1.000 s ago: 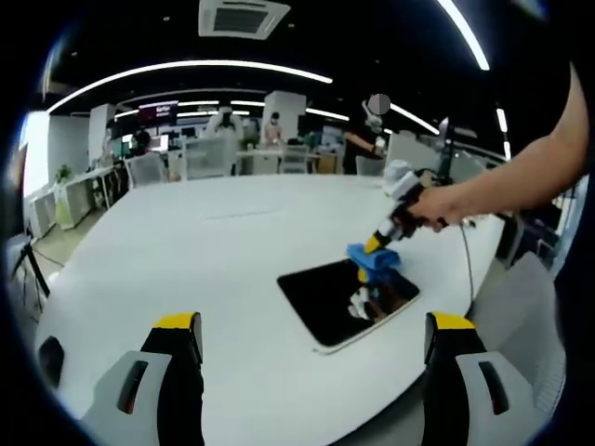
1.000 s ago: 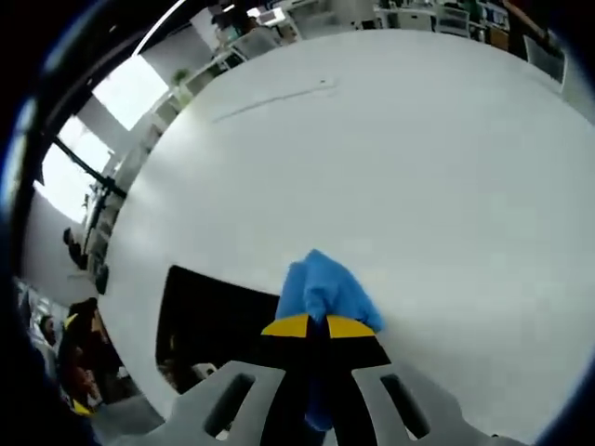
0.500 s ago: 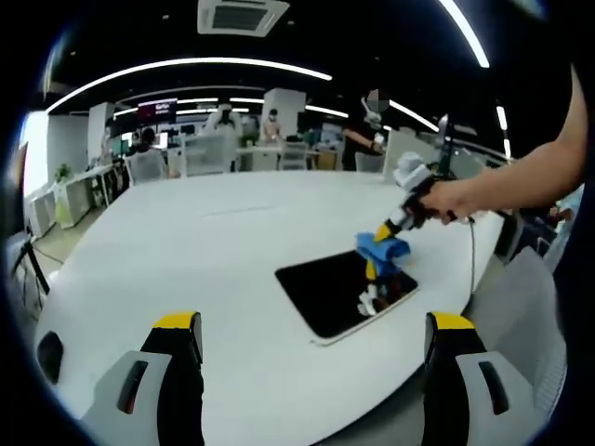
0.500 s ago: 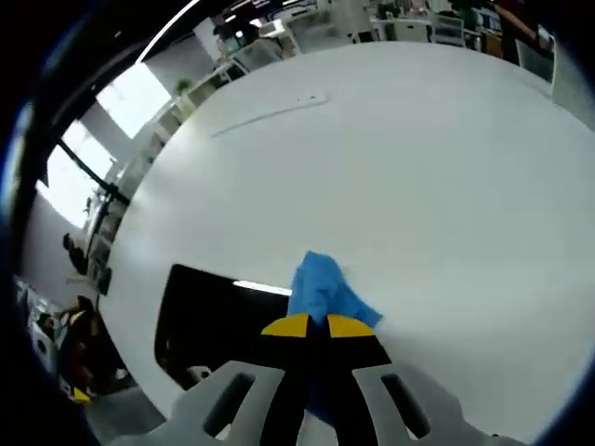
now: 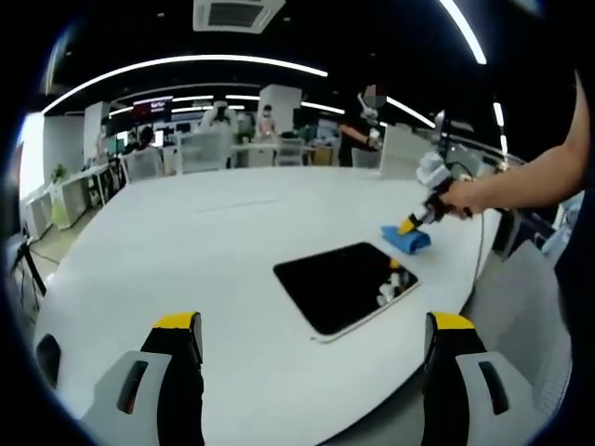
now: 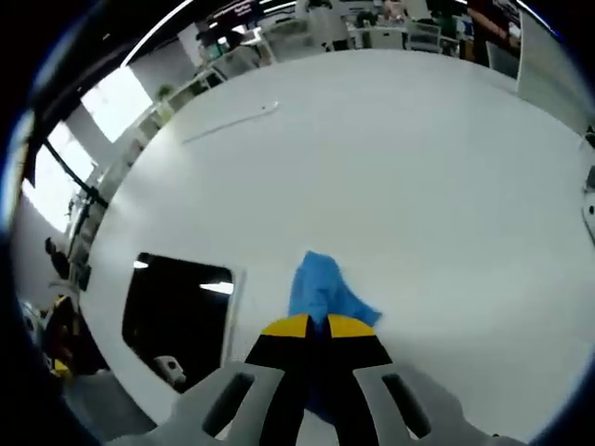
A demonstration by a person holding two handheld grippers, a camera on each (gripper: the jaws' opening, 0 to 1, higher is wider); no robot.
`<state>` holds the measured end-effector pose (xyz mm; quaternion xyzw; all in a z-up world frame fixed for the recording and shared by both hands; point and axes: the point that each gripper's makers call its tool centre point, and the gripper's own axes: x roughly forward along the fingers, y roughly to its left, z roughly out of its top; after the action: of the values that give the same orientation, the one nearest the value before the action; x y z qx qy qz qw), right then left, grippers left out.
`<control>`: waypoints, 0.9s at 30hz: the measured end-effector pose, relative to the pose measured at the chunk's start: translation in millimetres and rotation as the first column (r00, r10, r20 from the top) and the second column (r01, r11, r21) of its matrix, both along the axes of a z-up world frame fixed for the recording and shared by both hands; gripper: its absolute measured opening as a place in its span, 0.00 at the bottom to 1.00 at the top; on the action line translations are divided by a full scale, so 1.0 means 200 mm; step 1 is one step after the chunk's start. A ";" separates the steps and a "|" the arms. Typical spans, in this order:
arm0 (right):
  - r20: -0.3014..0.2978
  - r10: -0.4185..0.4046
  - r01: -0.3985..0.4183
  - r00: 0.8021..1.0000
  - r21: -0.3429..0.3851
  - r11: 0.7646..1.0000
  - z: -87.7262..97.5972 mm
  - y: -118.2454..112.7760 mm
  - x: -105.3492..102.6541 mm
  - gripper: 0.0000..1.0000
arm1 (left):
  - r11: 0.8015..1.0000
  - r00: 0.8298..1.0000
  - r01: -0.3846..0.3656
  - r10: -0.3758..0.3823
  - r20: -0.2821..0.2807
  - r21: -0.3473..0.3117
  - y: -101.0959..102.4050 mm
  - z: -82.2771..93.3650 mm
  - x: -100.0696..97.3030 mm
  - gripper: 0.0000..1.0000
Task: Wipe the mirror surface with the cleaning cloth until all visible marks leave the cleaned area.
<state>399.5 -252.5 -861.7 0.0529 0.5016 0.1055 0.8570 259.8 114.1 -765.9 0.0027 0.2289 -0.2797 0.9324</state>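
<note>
Right gripper view: fingers [image 6: 318, 327] hide cloth [image 6: 322, 286] lower end; mirror [image 6: 177, 306] beside.

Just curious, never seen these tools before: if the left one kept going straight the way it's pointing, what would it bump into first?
Probably the mirror lying flat on the white table, though depth is hard to judge.

The cloth [image 5: 406, 240] slid off the mirror [image 5: 339, 285].
</note>
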 end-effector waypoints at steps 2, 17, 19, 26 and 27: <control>-0.024 0.008 -0.008 1.000 -0.021 1.000 -0.06 -0.01 -0.03 0.01 | 1.000 1.000 0.001 -0.001 -0.002 0.001 0.00 -0.01 0.01 1.00; 0.293 0.258 -0.247 0.921 -0.072 0.966 0.09 -0.11 -0.24 0.36 | 1.000 1.000 0.010 -0.010 -0.018 0.009 -0.03 -0.09 0.03 1.00; 0.324 0.255 -0.251 0.911 -0.056 0.967 0.12 -0.16 -0.31 0.42 | 1.000 1.000 0.011 -0.011 -0.020 0.009 -0.03 -0.10 0.03 1.00; 0.491 0.235 -0.271 0.839 0.002 0.963 0.27 -0.22 -0.46 0.79 | 0.999 0.999 0.029 -0.028 -0.029 0.024 -0.07 -0.14 0.01 1.00; 0.507 0.248 -0.282 0.825 -0.011 0.959 0.28 -0.23 -0.47 0.80 | 0.999 0.999 0.032 -0.032 -0.030 0.022 -0.08 -0.13 0.01 1.00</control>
<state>305.7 -297.7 -805.8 -0.0190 0.2593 0.2495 0.9328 262.5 98.6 -792.1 0.0127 0.2457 -0.2919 0.9243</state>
